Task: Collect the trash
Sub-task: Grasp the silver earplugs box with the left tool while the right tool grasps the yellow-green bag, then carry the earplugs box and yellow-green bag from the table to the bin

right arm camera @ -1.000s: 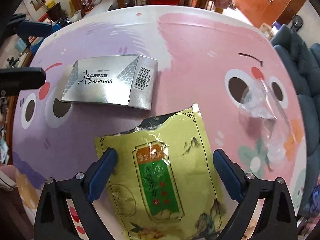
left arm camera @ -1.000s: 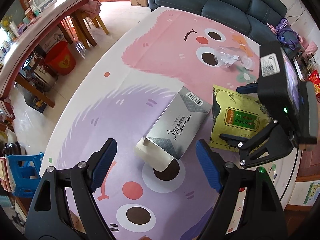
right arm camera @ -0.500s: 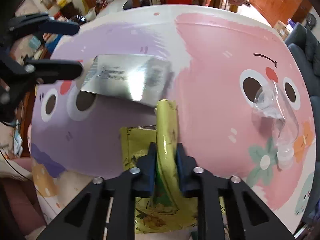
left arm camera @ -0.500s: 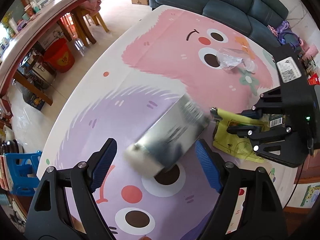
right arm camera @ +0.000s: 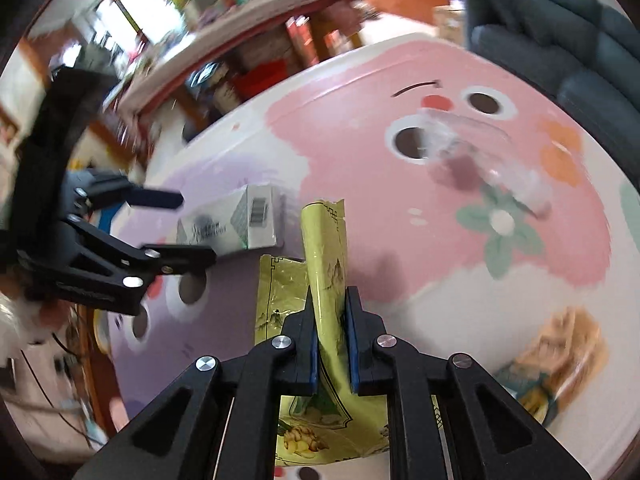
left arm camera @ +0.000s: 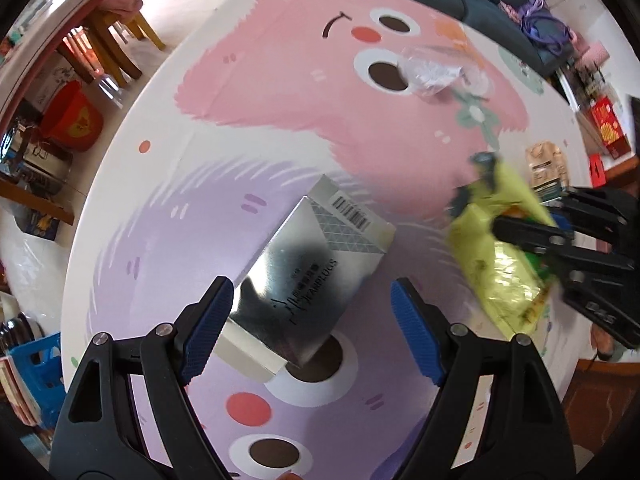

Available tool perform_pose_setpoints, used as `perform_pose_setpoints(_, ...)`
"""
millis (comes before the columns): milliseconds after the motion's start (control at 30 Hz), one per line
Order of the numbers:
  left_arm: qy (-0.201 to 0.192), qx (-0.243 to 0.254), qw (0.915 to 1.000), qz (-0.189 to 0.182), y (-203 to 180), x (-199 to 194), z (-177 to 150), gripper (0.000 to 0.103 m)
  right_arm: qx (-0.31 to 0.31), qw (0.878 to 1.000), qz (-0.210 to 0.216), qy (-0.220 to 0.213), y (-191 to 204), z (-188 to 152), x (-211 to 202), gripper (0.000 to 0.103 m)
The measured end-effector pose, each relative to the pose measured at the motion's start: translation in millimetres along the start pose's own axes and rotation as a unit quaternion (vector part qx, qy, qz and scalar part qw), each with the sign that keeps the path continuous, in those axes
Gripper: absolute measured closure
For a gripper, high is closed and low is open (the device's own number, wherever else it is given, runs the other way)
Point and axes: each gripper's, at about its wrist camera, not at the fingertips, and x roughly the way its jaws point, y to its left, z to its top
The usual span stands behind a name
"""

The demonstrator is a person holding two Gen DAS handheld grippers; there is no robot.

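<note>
My right gripper (right arm camera: pixel 331 332) pinches the yellow-green packet (right arm camera: pixel 324 248) above the table (left arm camera: pixel 132 168); my left gripper (left arm camera: pixel 312 324) is spread around the silver earplug box (left arm camera: pixel 308 276).

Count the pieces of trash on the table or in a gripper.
4: silver box between left gripper's fingers, yellow pouch in right gripper, clear plastic far side, brown packet at right edge.

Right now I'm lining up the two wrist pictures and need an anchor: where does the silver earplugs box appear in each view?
Left wrist: the silver earplugs box lies centre, between the open jaws of the left gripper, on the purple patch.
Right wrist: the box sits left of centre, beyond the yellow-green packet the right gripper clamps.
Shared landmark: the clear plastic wrapper on the pink face's eye.
</note>
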Motion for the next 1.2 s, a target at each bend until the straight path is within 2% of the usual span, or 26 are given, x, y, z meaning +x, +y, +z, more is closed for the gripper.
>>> perform_pose_setpoints(167, 0.035, 0.016, 0.9992, -0.004, 1, 20, 9, 0.025, 0.065, 0.997, -0.001, -0.035, 10, -35, -18, 0.092)
perform_pose_setpoints(300, 0.052, 0.041, 0.9978, 0.009, -6, 31, 15, 0.025, 0.073, 0.997, -0.005, -0.038, 11, -53, -22, 0.092)
perform_pose_setpoints(333, 0.054, 0.046, 0.9974, 0.014, -8, 33, 16, 0.025, 0.074, 0.997, -0.005, -0.036, 27, -51, -14, 0.093)
perform_pose_setpoints(467, 0.056, 0.037, 0.9974, 0.027, -8, 36, 15, 0.029, 0.085, 0.995, -0.007, -0.046, 43, -56, -24, 0.093)
perform_pose_setpoints(667, 0.025, 0.042, 0.9976, 0.049, -8, 25, 5, 0.033, 0.109, 0.991, -0.015, -0.072, 55, -74, -49, 0.093)
perform_pose_setpoints(933, -0.025, 0.035, 0.9986, 0.030, -9, -29, -37, 0.033, 0.137, 0.983, -0.035, -0.114, 88, -96, -83, 0.093)
perform_pose_setpoints(1067, -0.048, 0.037, 0.9981, 0.009, -4, -69, -66, 0.033, 0.153, 0.976, -0.046, -0.145, 122, -111, -107, 0.093)
perform_pose_setpoints(1200, -0.078, 0.046, 0.9958, -0.017, 2, -121, -110, 0.033, 0.164, 0.968, -0.063, -0.179, 168, -127, -134, 0.092)
